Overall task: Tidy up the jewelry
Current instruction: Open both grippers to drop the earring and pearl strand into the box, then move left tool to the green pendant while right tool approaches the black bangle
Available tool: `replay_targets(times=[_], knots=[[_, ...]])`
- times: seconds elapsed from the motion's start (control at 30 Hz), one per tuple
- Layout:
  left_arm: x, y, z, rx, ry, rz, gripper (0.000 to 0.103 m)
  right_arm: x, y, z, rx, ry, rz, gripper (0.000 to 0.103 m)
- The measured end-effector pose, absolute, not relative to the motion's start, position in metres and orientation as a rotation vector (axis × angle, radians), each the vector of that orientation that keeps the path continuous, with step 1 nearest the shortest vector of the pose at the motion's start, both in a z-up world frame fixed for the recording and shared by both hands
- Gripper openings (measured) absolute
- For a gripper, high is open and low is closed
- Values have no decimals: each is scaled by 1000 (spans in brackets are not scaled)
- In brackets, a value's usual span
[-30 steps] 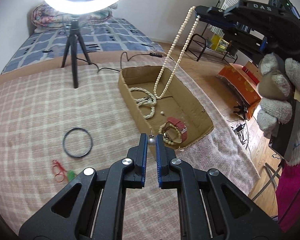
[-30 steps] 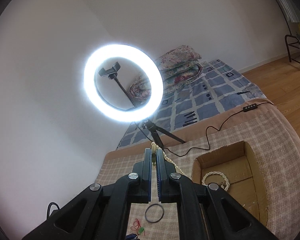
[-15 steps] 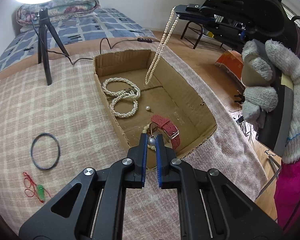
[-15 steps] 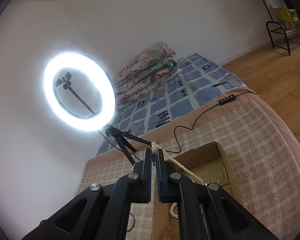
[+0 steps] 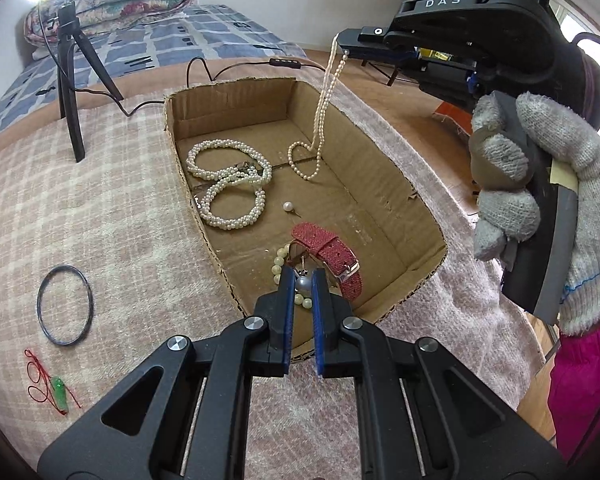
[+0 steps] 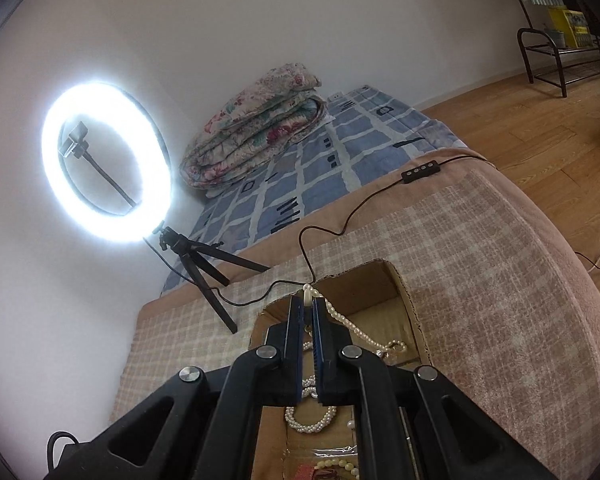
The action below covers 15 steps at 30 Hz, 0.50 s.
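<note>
A cardboard box point(image 5: 380, 216) sits open on a bench covered with a pale pink checked cloth point(image 5: 100, 208); everything else is placed from that box. Inside it lie a coiled multi-strand pearl necklace point(image 5: 230, 186), a loose pearl pin point(image 5: 288, 207), a red fabric watch strap point(image 5: 328, 254) and a cream bead bracelet point(image 5: 278, 268). The left tool point(image 5: 302, 282), over the box's near end, is clamped on a grey pearl earring point(image 5: 302, 285). The right tool point(image 5: 346, 40), held in a knitted glove point(image 5: 540, 200) above the box's far right wall, pinches a thin pearl strand point(image 5: 324, 92) whose lower end curls on the box floor. Left of the box on the cloth lie a dark bangle point(image 5: 63, 305) and a red cord with what looks like a small green pendant point(image 5: 58, 392). Beyond the box's far left corner stands a tripod point(image 6: 204, 268) carrying a lit ring light point(image 6: 104, 160), its cable point(image 6: 340, 224) trailing past the box. Further back lies a blue patterned mattress point(image 6: 340, 140) with a folded floral quilt point(image 6: 252, 128), by a white wall and wooden floor point(image 6: 540, 120).
</note>
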State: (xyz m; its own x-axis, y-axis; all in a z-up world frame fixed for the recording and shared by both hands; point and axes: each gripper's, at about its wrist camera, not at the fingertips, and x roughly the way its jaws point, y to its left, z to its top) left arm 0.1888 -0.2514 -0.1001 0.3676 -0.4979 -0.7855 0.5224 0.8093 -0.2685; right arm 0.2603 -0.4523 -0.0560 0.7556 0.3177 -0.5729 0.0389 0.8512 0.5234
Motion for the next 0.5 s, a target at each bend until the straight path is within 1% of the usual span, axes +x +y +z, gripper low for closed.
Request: replay_targets(times=[0.03, 0.07, 0.1, 0.13, 0.17, 0.2, 0.27, 0.3, 0.37, 0.4, 0.43, 0.5], knots=[[189, -251, -100, 22, 999, -658, 6, 260, -452, -56, 540, 706, 160, 6], [190, -251, -100, 18, 1000, -660, 6, 260, -452, -56, 536, 707, 158, 6], [190, -251, -100, 19, 1004, -660, 6, 260, -451, -56, 532, 710, 152, 11], [189, -251, -99, 20, 1004, -661, 7, 259, -451, -56, 531, 710, 150, 24], [189, -250, -99, 22, 1001, -659, 16, 259, -451, -55, 530, 710, 149, 28], [188, -250, -98, 20, 998, -659, 29, 258, -450, -54, 528, 711, 150, 31], [187, -249, -97, 13, 994, -659, 38, 257, -448, -53, 518, 716, 145, 31], [187, -248, -96, 12, 996, -657, 40, 257, -448, -52, 514, 715, 140, 34], [186, -247, -94, 14, 997, -652, 40, 256, -447, -50, 513, 715, 118, 48], [185, -245, -93, 14, 994, -650, 40, 255, -446, -49, 514, 711, 104, 63], [184, -243, -92, 14, 992, -648, 40, 253, -446, -47, 514, 704, 91, 70], [182, -240, -90, 16, 991, -646, 40, 251, -445, -43, 507, 698, 74, 74]])
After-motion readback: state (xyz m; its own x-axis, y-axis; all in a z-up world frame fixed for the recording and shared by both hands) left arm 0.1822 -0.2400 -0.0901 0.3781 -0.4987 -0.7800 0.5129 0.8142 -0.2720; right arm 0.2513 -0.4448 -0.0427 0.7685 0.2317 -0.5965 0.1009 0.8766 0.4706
